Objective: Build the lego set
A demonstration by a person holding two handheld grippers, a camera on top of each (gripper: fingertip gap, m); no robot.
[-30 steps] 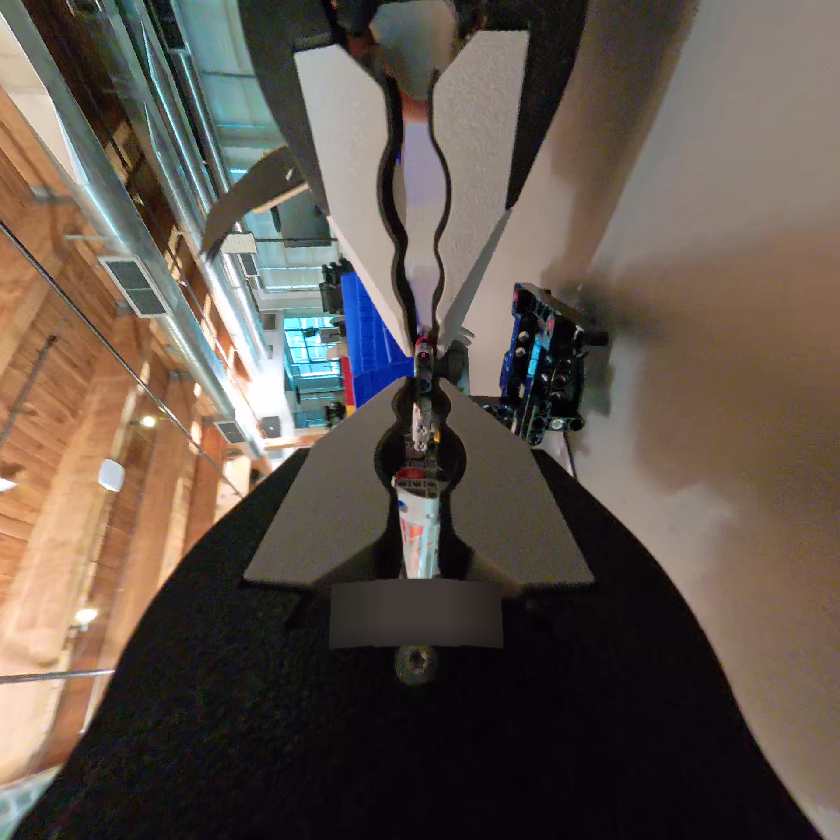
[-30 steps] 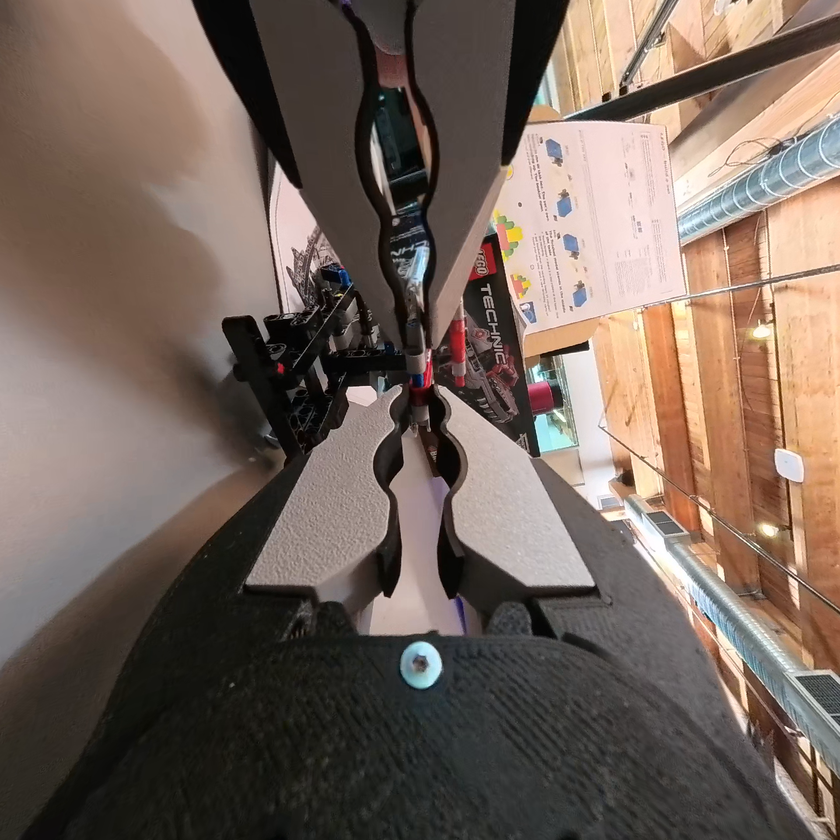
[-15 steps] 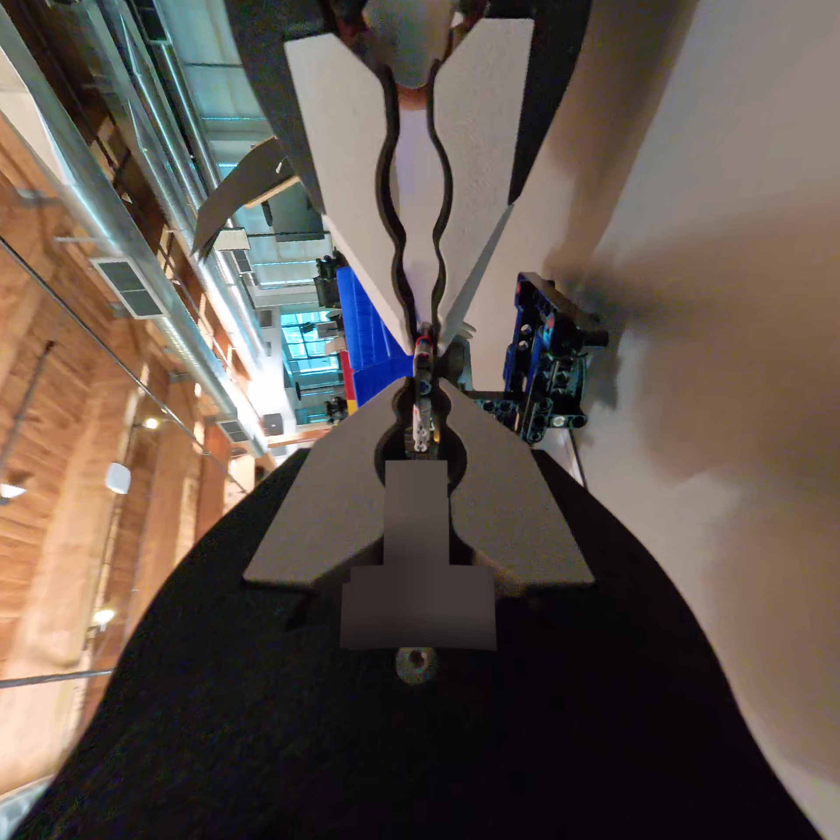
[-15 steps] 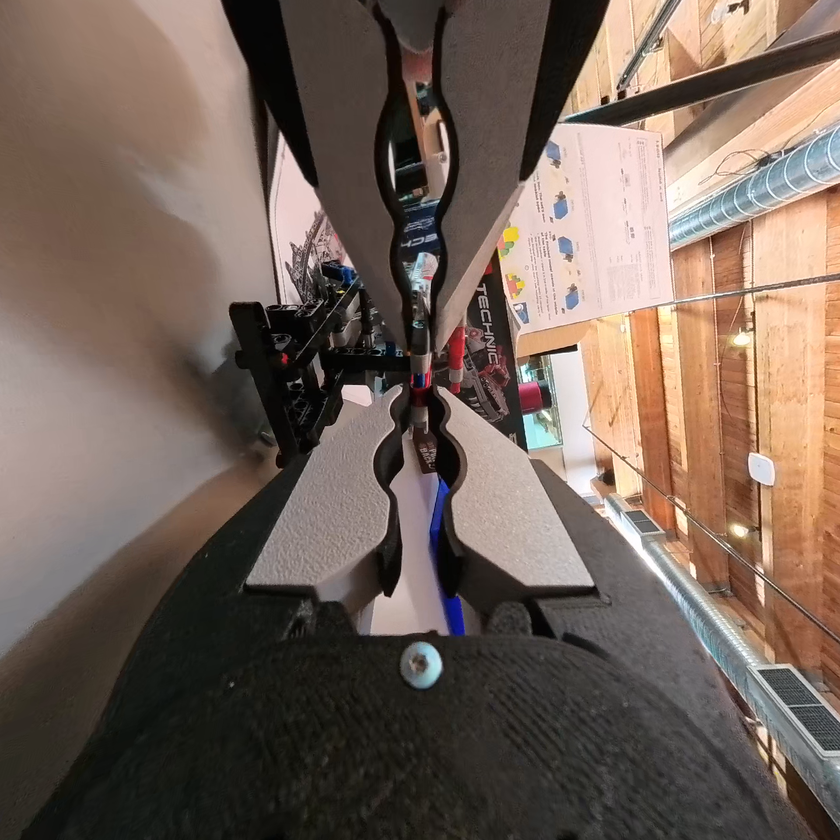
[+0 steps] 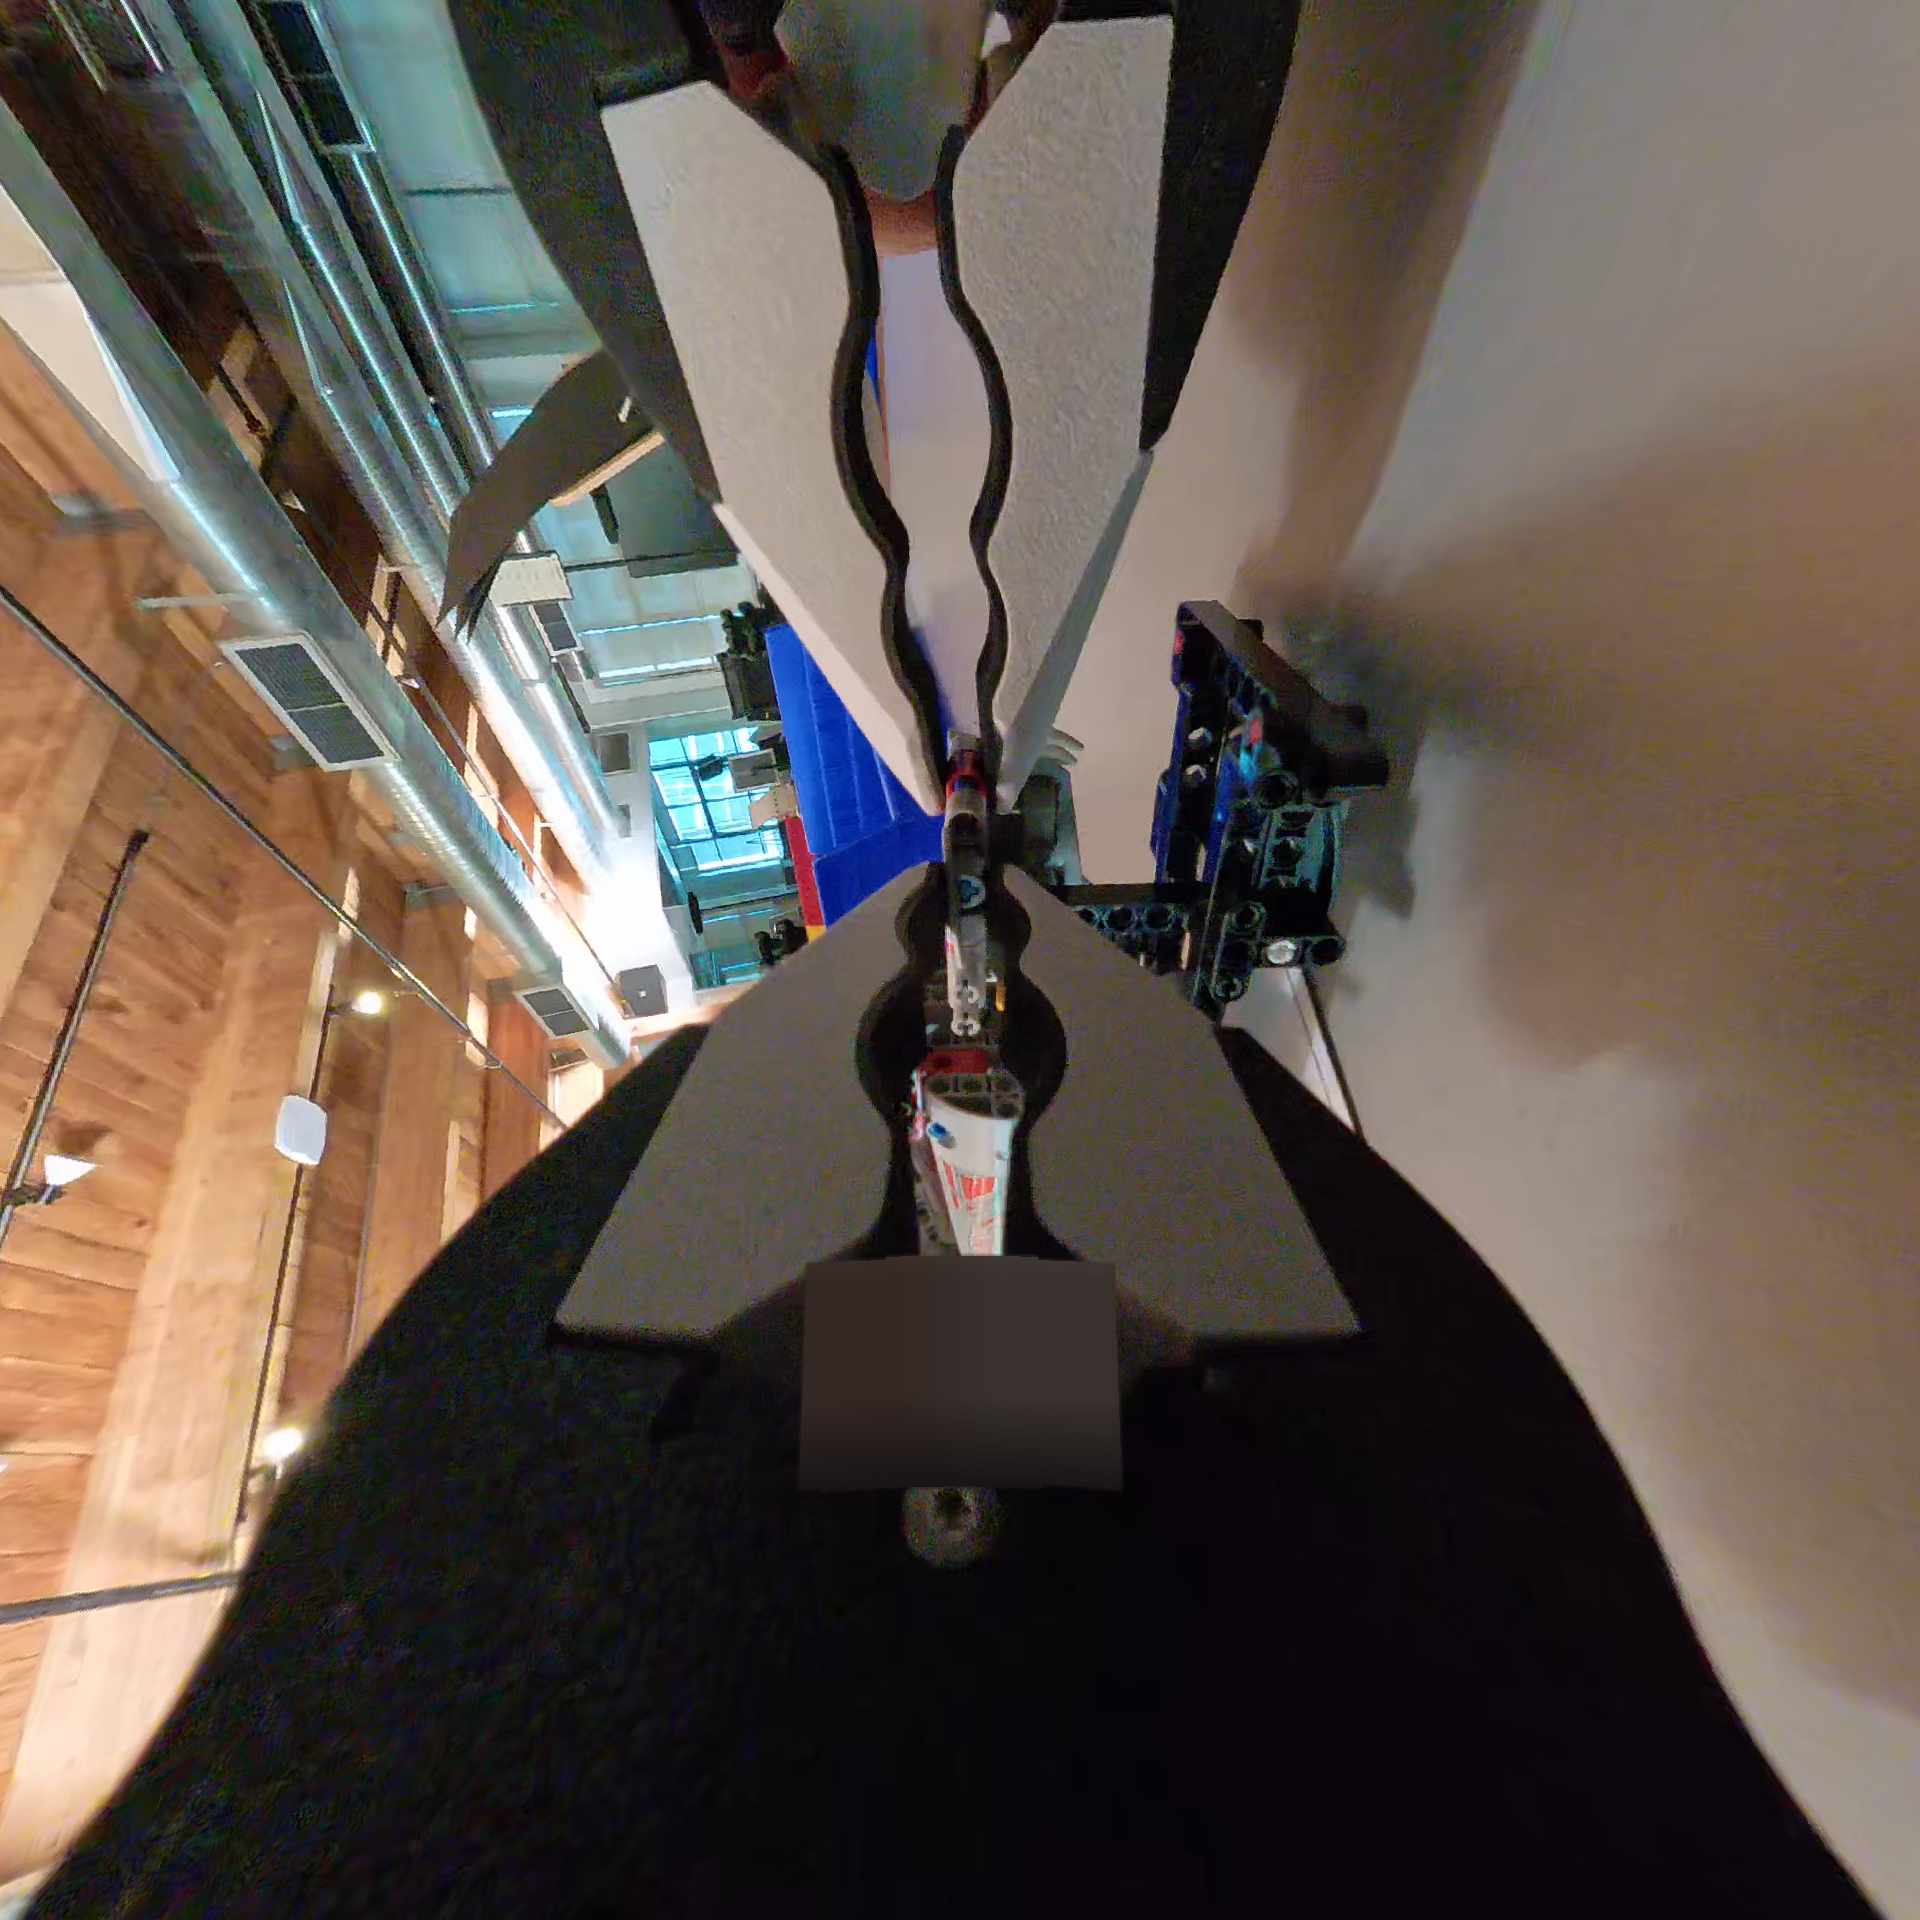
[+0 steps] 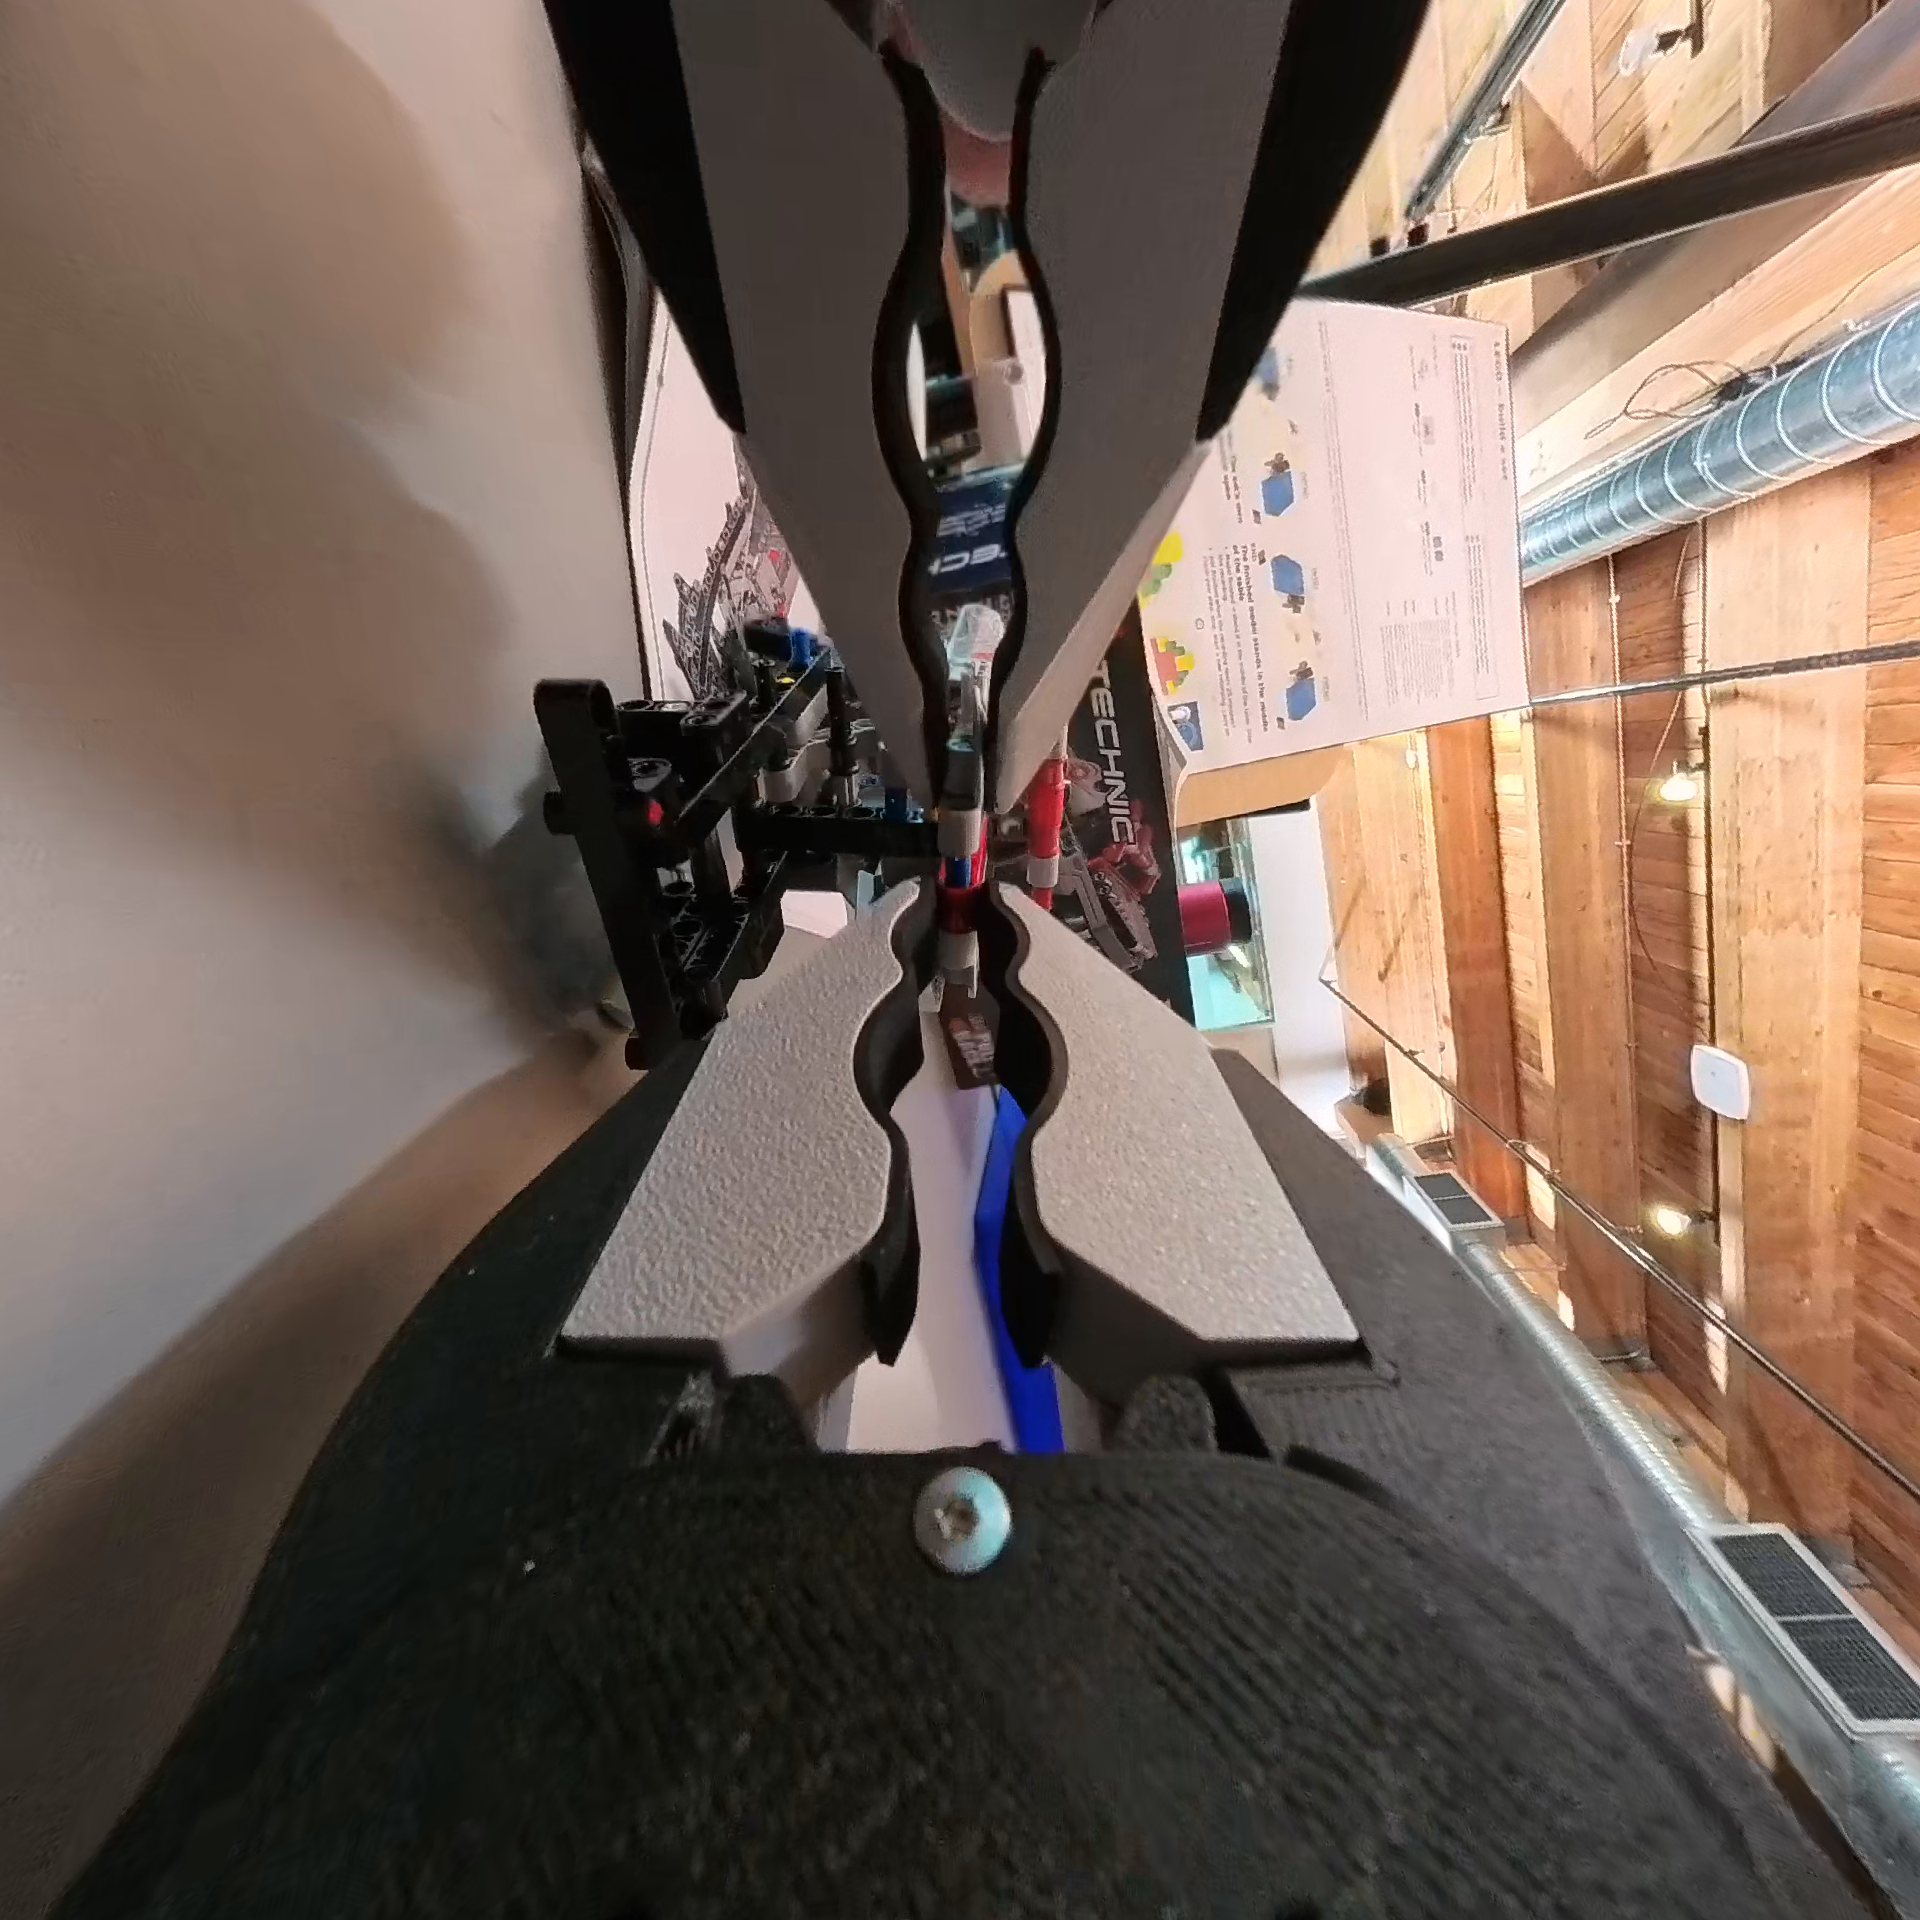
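Observation:
Both grippers meet tip to tip above the white table [image 5: 1662,416], shut on one slim lego sub-assembly. My left gripper [image 5: 971,896] clamps its end with a white and red panel [image 5: 966,1164] lying back between the fingers. My right gripper [image 6: 961,896] clamps the other end, a red, grey and blue axle stack [image 6: 956,914] with a small dark tab [image 6: 971,1044] behind it. Each gripper shows from the top in the other's view, the right one [image 5: 975,774] and the left one [image 6: 964,795]. A black and blue lego frame [image 5: 1247,810] stands on the table beside the tips; it also shows in the right wrist view [image 6: 665,852].
The lego set box [image 6: 1127,821] and a printed instruction sheet [image 6: 1351,540] stand behind the frame, with a red cup [image 6: 1210,914] farther off. A blue bin [image 5: 831,769] lies beyond the tips. Wooden walls and ducts fill the background. Only a small space, under 4 cm, lies between the two pairs of fingers.
Both grippers stay shut tip to tip. The dark tab has come into view between the right fingers, and both views have shifted slightly.

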